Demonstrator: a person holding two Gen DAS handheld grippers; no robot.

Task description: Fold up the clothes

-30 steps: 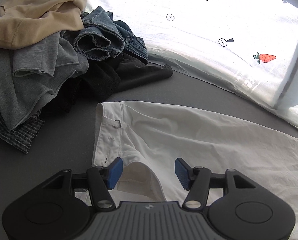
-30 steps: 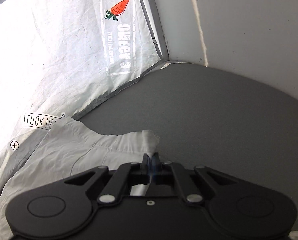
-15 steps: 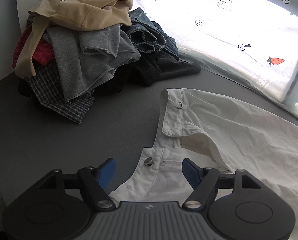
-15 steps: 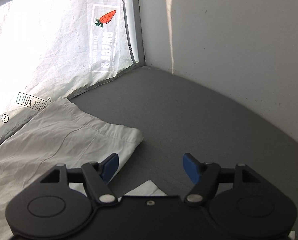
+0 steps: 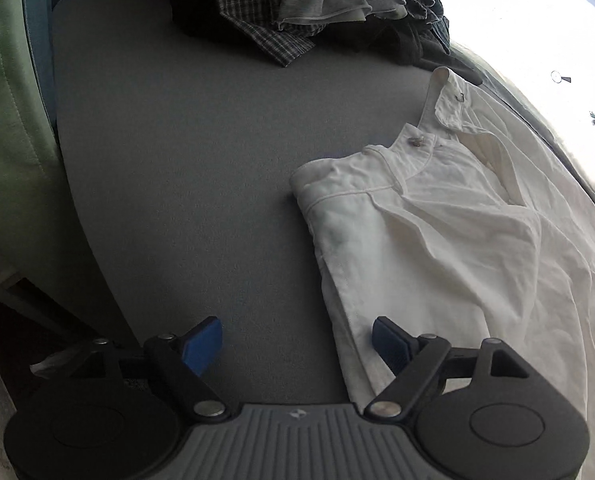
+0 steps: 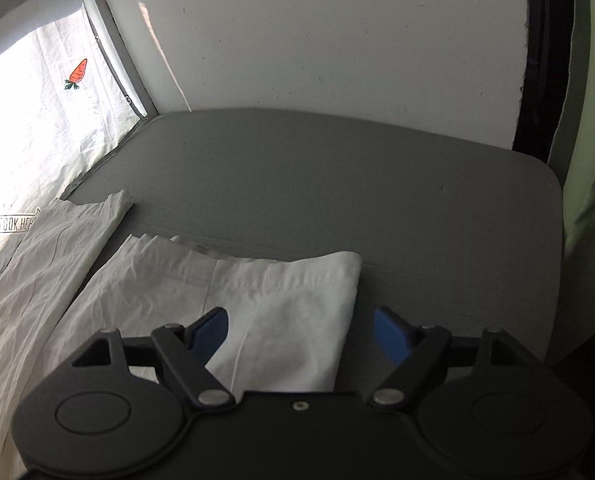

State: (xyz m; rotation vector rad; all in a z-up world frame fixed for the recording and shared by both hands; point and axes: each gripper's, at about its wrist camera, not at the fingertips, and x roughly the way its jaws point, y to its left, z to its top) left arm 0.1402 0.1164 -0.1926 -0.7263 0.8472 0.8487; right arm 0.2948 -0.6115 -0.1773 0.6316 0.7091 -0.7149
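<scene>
Looking through the left wrist view: white trousers [image 5: 449,216] lie flat on the grey table [image 5: 177,152], waistband toward the table's middle, metal button showing, fly flap open. No fold is visible in this part. Left gripper [image 5: 297,342] hangs over the trousers' near edge, released; its jaws have just been opening, and the cloth lies below them, not pinched. A heap of unfolded clothes [image 5: 317,4] sits at the far end of the table: checked, grey, denim, dark pieces.

Right wrist view: both trouser legs spread apart across the table [image 6: 377,184], hems toward the wall. The far leg [image 6: 49,264] reaches onto a white printed sheet [image 6: 37,120]. Right gripper [image 6: 301,334] is released too, jaws just been opening, with the hem corner of the near leg [image 6: 257,300] under them, untouched.

Judgement: early stage. The trousers look laid out only; leg-on-leg fold is yet to come, and the heap waits. Fabric is thin, creased, soft.
</scene>
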